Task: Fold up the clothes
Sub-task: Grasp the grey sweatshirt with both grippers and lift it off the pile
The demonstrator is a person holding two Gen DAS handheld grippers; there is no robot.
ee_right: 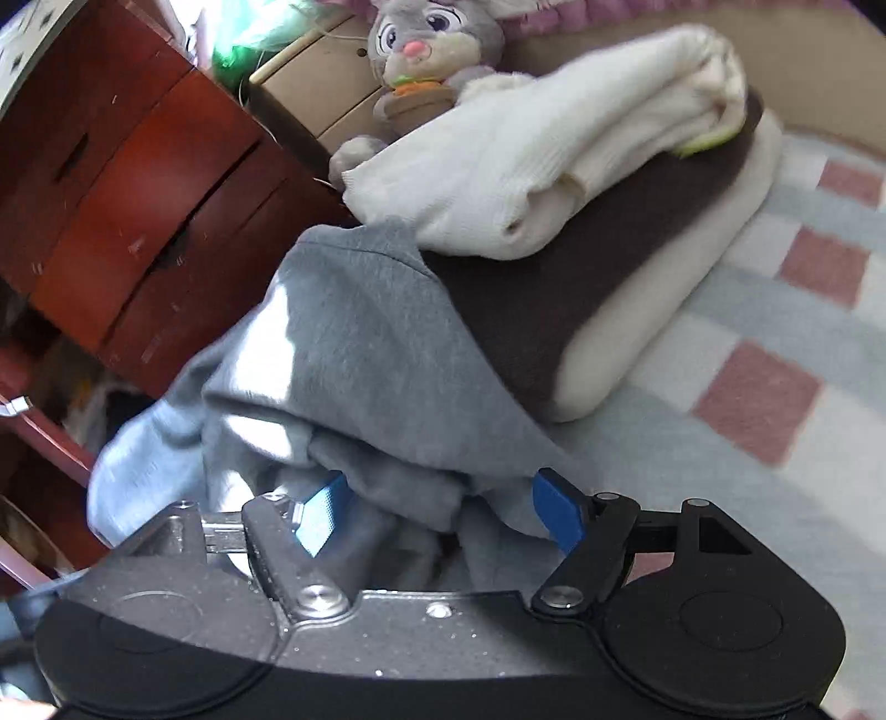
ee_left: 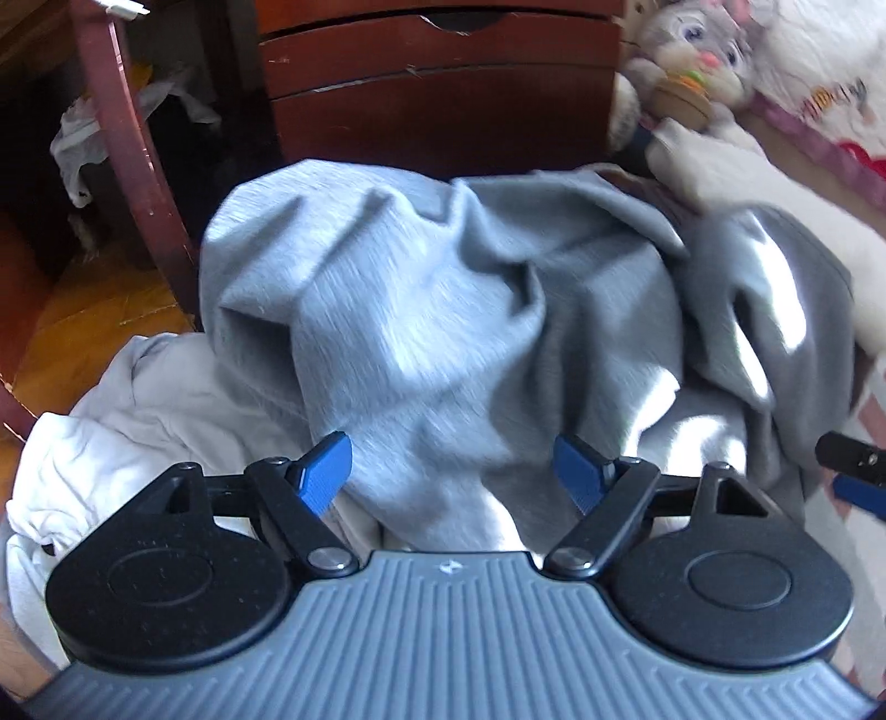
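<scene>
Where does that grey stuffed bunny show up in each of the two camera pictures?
Left wrist view: the stuffed bunny sits blurred in the top right corner.
Right wrist view: the stuffed bunny is at top centre, behind the folded pile.
Shared landmark: the red-brown wooden drawers to its left.

Grey garment (ee_right: 360, 354) bunched btwn open jaws.

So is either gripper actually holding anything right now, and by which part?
Neither. Both the left gripper and the right gripper stand open, with the crumpled grey garment bunched between their spread fingers, unclamped.
</scene>
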